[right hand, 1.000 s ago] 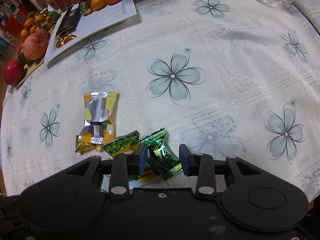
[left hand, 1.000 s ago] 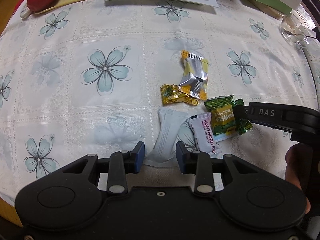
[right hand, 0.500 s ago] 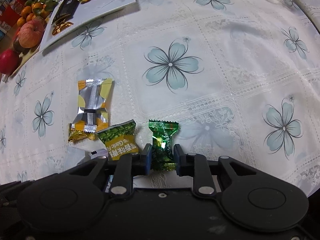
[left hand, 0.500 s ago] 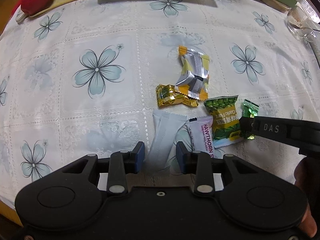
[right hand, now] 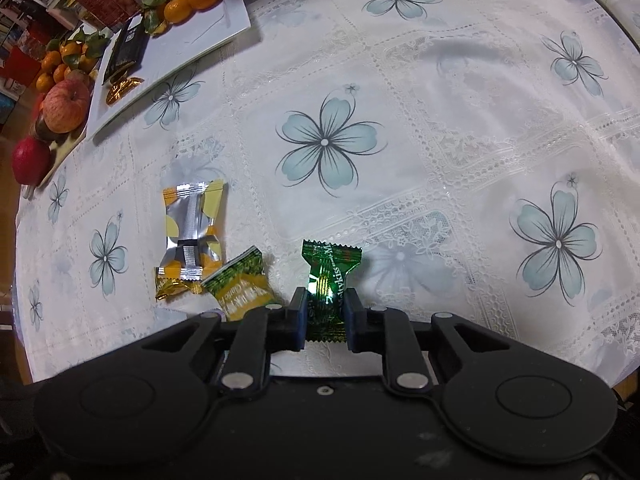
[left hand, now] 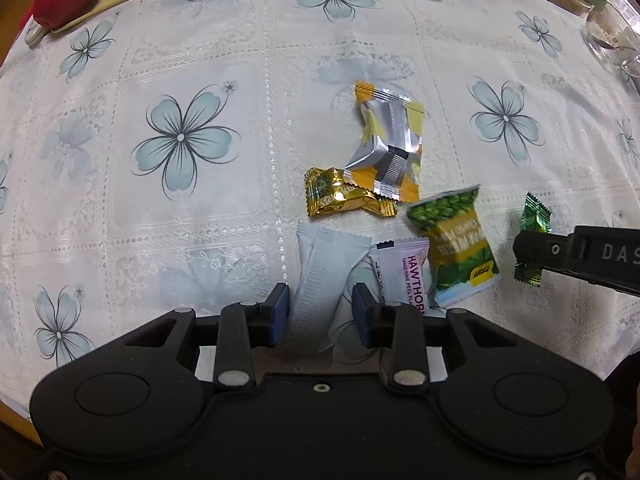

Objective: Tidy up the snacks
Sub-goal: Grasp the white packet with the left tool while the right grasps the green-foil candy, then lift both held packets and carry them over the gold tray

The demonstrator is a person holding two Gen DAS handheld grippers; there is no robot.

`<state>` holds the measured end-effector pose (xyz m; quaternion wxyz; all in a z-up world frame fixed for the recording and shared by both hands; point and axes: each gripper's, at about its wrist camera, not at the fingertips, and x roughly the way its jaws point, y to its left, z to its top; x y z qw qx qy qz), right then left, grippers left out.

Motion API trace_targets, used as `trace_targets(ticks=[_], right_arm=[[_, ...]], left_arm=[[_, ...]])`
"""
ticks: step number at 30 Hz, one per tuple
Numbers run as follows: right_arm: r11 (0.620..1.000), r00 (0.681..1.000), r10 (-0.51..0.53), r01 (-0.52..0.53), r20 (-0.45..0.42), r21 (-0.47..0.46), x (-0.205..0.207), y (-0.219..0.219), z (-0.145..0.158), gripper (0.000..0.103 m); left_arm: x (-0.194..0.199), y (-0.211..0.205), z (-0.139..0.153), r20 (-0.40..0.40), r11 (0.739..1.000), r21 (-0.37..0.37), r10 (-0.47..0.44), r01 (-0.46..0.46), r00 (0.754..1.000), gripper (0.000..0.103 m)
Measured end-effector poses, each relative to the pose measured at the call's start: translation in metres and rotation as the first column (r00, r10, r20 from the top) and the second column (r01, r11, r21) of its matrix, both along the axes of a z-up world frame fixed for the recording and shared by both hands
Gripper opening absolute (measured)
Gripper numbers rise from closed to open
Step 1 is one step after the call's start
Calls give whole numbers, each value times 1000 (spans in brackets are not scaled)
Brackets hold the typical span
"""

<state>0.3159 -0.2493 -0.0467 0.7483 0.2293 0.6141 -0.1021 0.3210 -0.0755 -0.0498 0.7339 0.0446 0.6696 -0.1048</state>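
My right gripper (right hand: 325,312) is shut on a small green foil candy (right hand: 328,280), which sticks up between its blue pads; the same green candy (left hand: 534,220) shows at the right in the left wrist view. My left gripper (left hand: 321,312) hangs open straddling a white sachet (left hand: 324,276) that lies on the cloth, pads apart from it. Beside it lie a white-pink hawthorn packet (left hand: 404,276), a green-yellow snack bag (left hand: 456,240), a gold candy (left hand: 344,198) and a silver-yellow packet (left hand: 388,140). The silver-yellow packet (right hand: 192,228) and green-yellow bag (right hand: 244,286) also appear left of the right gripper.
A white rectangular tray (right hand: 208,36) at the far left holds oranges, a dark packet and a gold candy. A wooden board with an apple (right hand: 66,106) and red fruit sits beyond it. A glass vessel (left hand: 612,36) stands at the far right. A flowered tablecloth (right hand: 400,100) covers the table.
The right gripper's jaws closed onto the green candy and drew it away from the green-yellow bag. The left gripper sank lower over the white sachet.
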Motion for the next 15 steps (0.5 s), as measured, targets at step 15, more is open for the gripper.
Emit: trace_targets(ticks=[15], right_arm=[[999,999,9,-12,49,46,-19,-10,24,20]], left_arm=[[4,20,10,-35,995,-28,96,-97,995,27]])
